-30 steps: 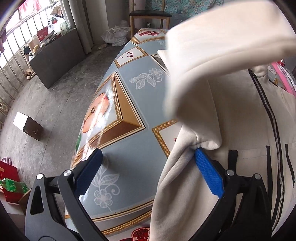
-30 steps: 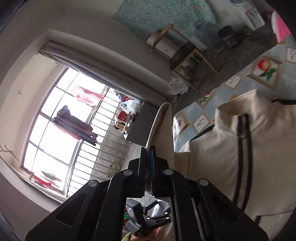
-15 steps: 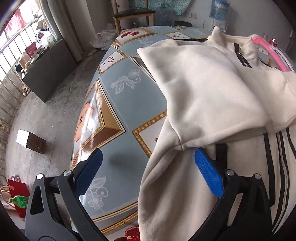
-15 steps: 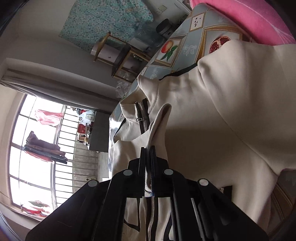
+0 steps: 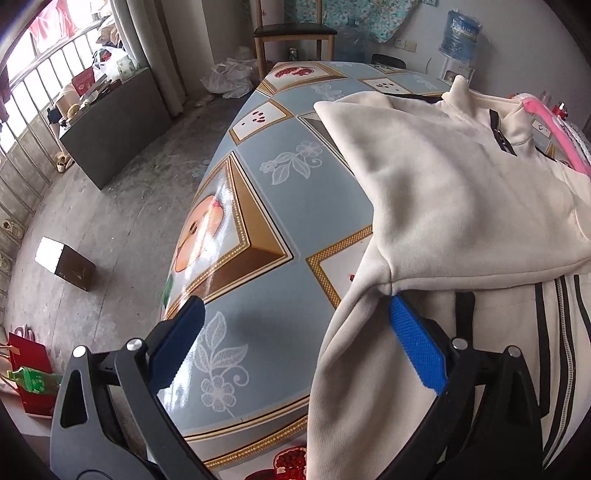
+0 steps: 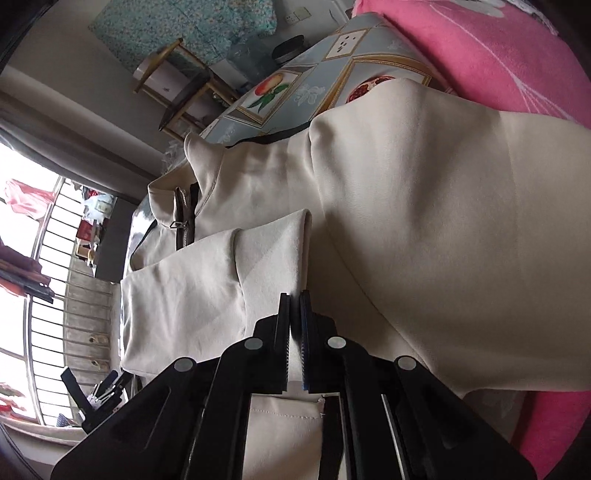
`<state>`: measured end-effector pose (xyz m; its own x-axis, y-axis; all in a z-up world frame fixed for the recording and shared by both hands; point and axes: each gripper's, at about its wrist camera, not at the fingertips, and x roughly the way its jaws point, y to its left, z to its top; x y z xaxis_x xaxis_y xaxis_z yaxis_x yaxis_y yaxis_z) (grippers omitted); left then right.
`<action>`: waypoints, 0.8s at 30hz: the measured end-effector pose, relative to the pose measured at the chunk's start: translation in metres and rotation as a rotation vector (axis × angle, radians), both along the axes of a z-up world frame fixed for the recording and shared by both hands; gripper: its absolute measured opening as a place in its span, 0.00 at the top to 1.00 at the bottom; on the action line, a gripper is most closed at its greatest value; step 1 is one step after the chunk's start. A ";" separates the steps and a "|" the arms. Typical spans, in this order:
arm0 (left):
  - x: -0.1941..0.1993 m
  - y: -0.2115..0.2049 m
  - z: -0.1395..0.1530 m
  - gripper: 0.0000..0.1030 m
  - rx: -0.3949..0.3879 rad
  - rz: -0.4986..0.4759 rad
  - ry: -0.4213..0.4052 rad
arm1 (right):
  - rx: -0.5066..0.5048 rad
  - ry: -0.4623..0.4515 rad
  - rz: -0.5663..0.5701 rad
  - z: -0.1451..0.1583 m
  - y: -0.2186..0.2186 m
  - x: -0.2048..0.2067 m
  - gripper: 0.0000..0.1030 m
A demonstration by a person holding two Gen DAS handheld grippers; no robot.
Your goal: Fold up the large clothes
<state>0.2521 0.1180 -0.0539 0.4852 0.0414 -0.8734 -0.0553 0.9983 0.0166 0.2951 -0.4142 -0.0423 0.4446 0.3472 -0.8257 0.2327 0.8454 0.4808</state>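
A cream zip jacket (image 5: pixel 373 369) with black stripes lies on the patterned table (image 5: pixel 295 206). Its sleeve (image 5: pixel 443 192) is folded across the chest, below the collar zip (image 5: pixel 498 129). My left gripper (image 5: pixel 295 301) stands wide open at the armpit fold. Its right pad (image 5: pixel 413 343) touches the cloth there, and the left one hangs over bare table. In the right wrist view my right gripper (image 6: pixel 294 295) pinches the sleeve's (image 6: pixel 221 280) cuff edge low over the jacket body (image 6: pixel 443 221). Its jaws are opening, with a thin strip of cloth still between the pads.
A pink blanket (image 6: pixel 480 55) lies along the jacket's far side, also seen as a pink edge (image 5: pixel 554 125). A wooden chair (image 5: pixel 291 33) stands past the table's end. A small box (image 5: pixel 62 262) sits on the concrete floor to the left, and the table edge drops off there.
The right gripper swung down with the sleeve, which hung raised a second ago and now lies flat across the jacket's front. The left gripper stayed put.
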 end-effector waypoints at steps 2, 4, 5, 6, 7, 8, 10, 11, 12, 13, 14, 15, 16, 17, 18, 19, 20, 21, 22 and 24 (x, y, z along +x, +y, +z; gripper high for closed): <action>-0.007 0.006 0.008 0.06 -0.022 -0.010 -0.021 | -0.028 0.007 0.016 0.005 0.003 -0.001 0.86; -0.012 0.011 0.017 0.06 -0.046 -0.016 -0.046 | -0.043 0.018 0.028 0.004 0.006 -0.001 0.80; -0.015 0.014 0.021 0.06 -0.059 -0.016 -0.057 | -0.049 0.026 0.036 0.003 0.008 -0.001 0.80; -0.016 0.017 0.026 0.06 -0.074 -0.017 -0.070 | -0.062 0.038 0.048 -0.001 0.011 0.001 0.80; -0.016 0.019 0.030 0.06 -0.086 -0.016 -0.080 | -0.077 0.049 0.056 -0.003 0.014 0.001 0.80; -0.014 0.021 0.033 0.06 -0.096 -0.015 -0.090 | -0.096 0.058 0.064 -0.007 0.018 0.001 0.80; -0.008 0.022 0.039 0.06 -0.099 -0.015 -0.109 | -0.147 0.068 0.079 -0.011 0.027 0.000 0.89; -0.004 0.022 0.040 0.06 -0.095 -0.014 -0.113 | -0.193 0.067 0.086 -0.010 0.032 -0.001 0.96; 0.001 0.022 0.041 0.06 -0.090 -0.013 -0.114 | -0.243 0.057 0.093 -0.006 0.037 -0.003 0.96; 0.006 0.022 0.042 0.06 -0.089 -0.013 -0.116 | -0.270 0.043 0.094 -0.002 0.040 -0.006 0.96; 0.012 0.021 0.043 0.06 -0.083 -0.012 -0.118 | -0.305 0.030 0.087 0.003 0.042 -0.010 0.97; 0.018 0.021 0.043 0.06 -0.077 -0.011 -0.117 | -0.346 0.022 0.075 0.005 0.043 -0.012 0.97; 0.024 0.019 0.043 0.06 -0.074 -0.014 -0.119 | -0.376 0.025 0.068 0.004 0.041 -0.013 0.97; 0.028 0.017 0.044 0.06 -0.077 -0.019 -0.121 | -0.388 0.043 0.060 -0.001 0.038 -0.013 0.97; 0.032 0.015 0.045 0.06 -0.080 -0.027 -0.121 | -0.370 0.065 0.056 -0.006 0.034 -0.013 0.97; 0.035 0.009 0.046 0.06 -0.084 -0.042 -0.121 | -0.363 0.058 0.050 -0.004 0.033 -0.015 0.96; 0.037 0.005 0.047 0.06 -0.086 -0.055 -0.122 | -0.367 0.035 0.044 0.003 0.033 -0.018 0.96; 0.038 -0.001 0.048 0.06 -0.089 -0.073 -0.124 | -0.371 -0.003 0.046 0.013 0.036 -0.021 0.95; 0.040 -0.009 0.049 0.06 -0.094 -0.093 -0.123 | -0.379 -0.046 0.055 0.025 0.041 -0.024 0.94; 0.045 -0.024 0.047 0.06 -0.102 -0.127 -0.107 | -0.407 -0.105 0.076 0.042 0.054 -0.026 0.84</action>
<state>0.2974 0.0940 -0.0072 0.5717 -0.1118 -0.8128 0.0749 0.9936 -0.0840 0.2695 -0.3600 -0.0006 0.5191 0.0368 -0.8539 0.1302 0.9840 0.1216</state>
